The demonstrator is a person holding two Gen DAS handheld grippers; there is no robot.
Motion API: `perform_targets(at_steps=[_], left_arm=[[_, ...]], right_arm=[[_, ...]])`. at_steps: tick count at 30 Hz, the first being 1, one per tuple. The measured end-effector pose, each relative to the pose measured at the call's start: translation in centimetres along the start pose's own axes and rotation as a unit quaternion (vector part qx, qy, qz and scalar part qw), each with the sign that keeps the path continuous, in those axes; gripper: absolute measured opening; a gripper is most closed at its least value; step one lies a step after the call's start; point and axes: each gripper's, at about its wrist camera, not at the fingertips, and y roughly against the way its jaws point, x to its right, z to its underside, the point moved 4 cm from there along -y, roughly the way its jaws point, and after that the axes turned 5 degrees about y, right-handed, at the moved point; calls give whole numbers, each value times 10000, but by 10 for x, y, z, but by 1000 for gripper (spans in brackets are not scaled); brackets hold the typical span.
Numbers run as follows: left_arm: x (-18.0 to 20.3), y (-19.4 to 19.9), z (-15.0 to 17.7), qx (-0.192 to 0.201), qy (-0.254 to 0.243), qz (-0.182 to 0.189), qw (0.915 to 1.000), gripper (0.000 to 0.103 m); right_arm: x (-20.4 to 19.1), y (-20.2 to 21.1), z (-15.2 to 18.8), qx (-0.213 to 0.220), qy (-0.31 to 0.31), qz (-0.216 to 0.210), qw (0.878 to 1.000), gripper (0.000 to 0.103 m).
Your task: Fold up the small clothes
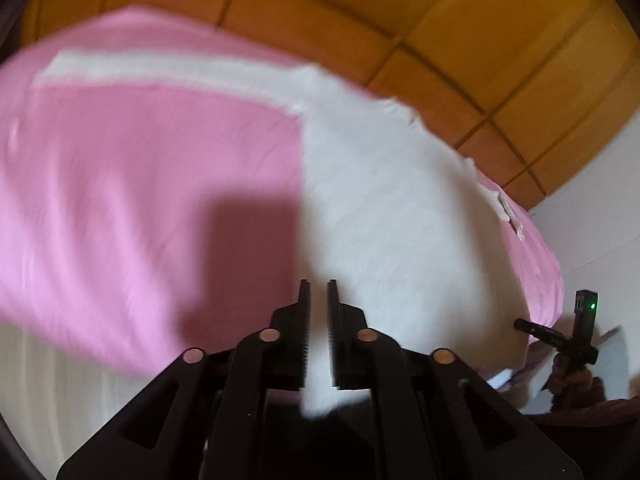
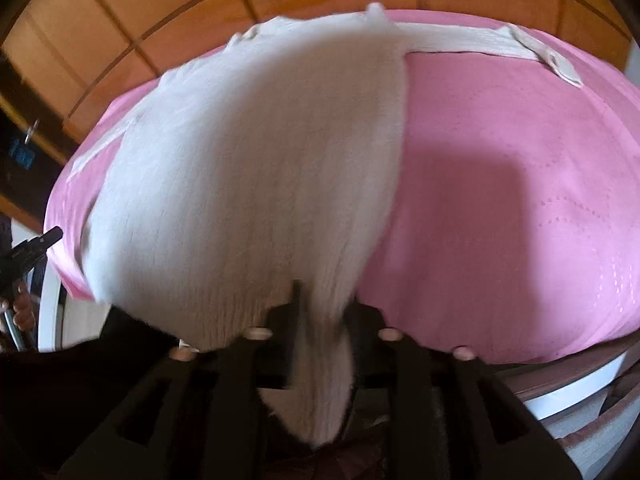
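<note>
Left wrist view, blurred: a white knitted garment lies on a pink cloth that covers a table. Its long axis runs from the gripper at the bottom of the picture up and away toward the far edge, where a narrow white band branches off leftward across the pink. The left gripper hangs over the garment's near end with its jaws a narrow gap apart; white fabric shows through the gap, but whether the pads press on it cannot be told. Orange-brown tiled floor lies beyond the table.

Right wrist view: the same white knitted garment fills the middle, lifted at its near end and narrowing down to a bunch between the fingers of the right gripper, which pinch it. From there it widens away toward the far table edge. The pink cloth lies bare to the right.
</note>
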Motion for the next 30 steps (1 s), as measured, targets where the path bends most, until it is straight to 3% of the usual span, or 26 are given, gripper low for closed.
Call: perform_targets(at_steps=[1,2,7,10,15,19,24,25,28,30], left_arm=[[7,-5,-5,50,-86,-18,9999,41],[19,-14,-12,162,-179,-102,9997,56],[60,-65,-33,211,-508,-219,9982,56],[78,-101,-42,101,-534,-225,9983,56],[82,-137,-38,-44,-769,-619,9951,56],[76,-145,-34,-8,-850,-670,9941,57],[79,-151,-33,61,-912,-674,9935,66],[80,-152,-33,71,-895,-676,9937,69],[84,-155,-33,83,-883,-707,9935,74],[85,-156,-34,75,-903,-729,9932,74]], right_arm=[[5,2,-1,69,-107,5,9999,41],[12,4,-4,149,-240,50,9996,41],[52,11,-24,585,-900,410,9934,52],[84,14,-44,839,-1307,694,9854,52],[144,15,-97,1339,-1477,1787,9635,52],[188,6,-144,1381,-1363,2484,9490,52],[235,-17,-192,1159,-1241,3241,9307,50],[245,-22,-201,1064,-1234,3393,9264,48],[264,-25,-208,853,-1249,3486,9250,5],[267,-9,-208,994,-1291,3463,9239,5]])
